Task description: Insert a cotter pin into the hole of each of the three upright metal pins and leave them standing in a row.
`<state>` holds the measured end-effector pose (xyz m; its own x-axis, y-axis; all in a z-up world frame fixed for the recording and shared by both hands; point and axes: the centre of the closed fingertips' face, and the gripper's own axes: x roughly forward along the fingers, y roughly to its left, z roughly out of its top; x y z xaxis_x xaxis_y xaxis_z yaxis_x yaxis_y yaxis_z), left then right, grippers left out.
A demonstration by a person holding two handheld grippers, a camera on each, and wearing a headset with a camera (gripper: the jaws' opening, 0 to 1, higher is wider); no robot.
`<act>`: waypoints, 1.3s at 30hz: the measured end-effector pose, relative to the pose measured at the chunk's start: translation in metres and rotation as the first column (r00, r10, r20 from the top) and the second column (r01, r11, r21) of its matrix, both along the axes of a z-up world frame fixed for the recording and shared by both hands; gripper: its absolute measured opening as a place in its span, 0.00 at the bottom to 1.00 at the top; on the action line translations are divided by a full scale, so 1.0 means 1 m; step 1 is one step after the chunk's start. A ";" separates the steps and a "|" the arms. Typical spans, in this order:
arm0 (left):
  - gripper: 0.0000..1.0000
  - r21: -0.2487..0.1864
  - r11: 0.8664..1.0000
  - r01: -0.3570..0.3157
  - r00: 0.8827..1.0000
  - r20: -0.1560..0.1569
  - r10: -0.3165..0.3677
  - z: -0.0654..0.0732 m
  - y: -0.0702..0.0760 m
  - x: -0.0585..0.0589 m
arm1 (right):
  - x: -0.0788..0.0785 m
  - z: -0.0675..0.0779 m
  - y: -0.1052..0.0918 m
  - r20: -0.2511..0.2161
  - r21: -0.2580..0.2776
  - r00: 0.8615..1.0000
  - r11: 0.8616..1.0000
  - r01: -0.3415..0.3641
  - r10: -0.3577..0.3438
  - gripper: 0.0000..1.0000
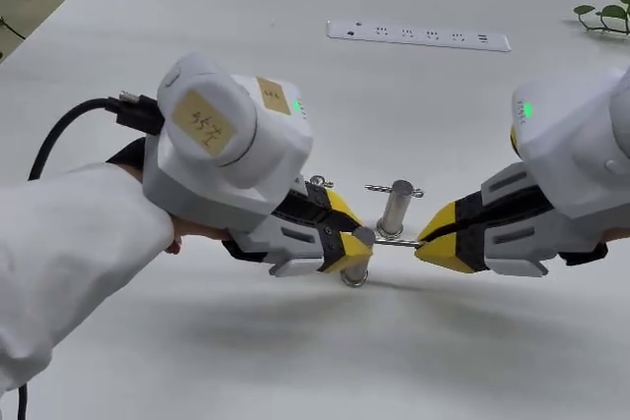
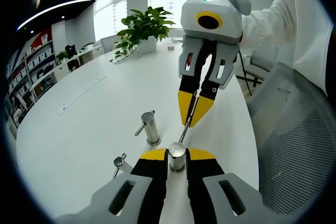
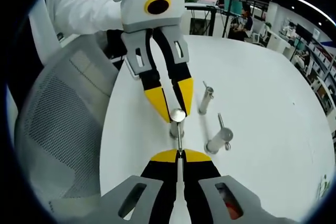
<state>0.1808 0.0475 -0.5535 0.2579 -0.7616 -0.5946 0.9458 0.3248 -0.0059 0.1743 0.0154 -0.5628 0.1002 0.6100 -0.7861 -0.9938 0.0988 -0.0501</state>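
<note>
The left gripper [image 1: 356,248] is clenched around a metal pin [image 1: 354,274], which stands upright on the white table [image 1: 295,341] with its long axis vertical and its round cap up between the yellow jaw tips. The right gripper [image 1: 425,240] faces it from the other side, its jaws pinched shut on a cotter pin [image 1: 396,241]. The cotter pin lies level, its long axis on the line between the two grippers and its free end pointing at the upper part of the held pin. In the right gripper view it runs straight ahead from the jaws to meet the pin just under the cap; whether the tip is inside the hole I cannot tell.

Just beyond stands a second pin [image 1: 397,209], upright, with a cotter pin [image 1: 394,190] crosswise through its top. A third pin [image 2: 119,162] stands beside the left gripper, also carrying a cotter pin. A power strip [image 1: 418,35] lies well apart, farther up the table.
</note>
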 end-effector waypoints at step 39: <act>0.10 0.025 1.000 0.004 1.000 0.012 -0.004 -0.003 0.001 -0.002 | -0.001 0.005 0.017 0.007 0.041 0.999 0.998 -0.050 0.050 0.10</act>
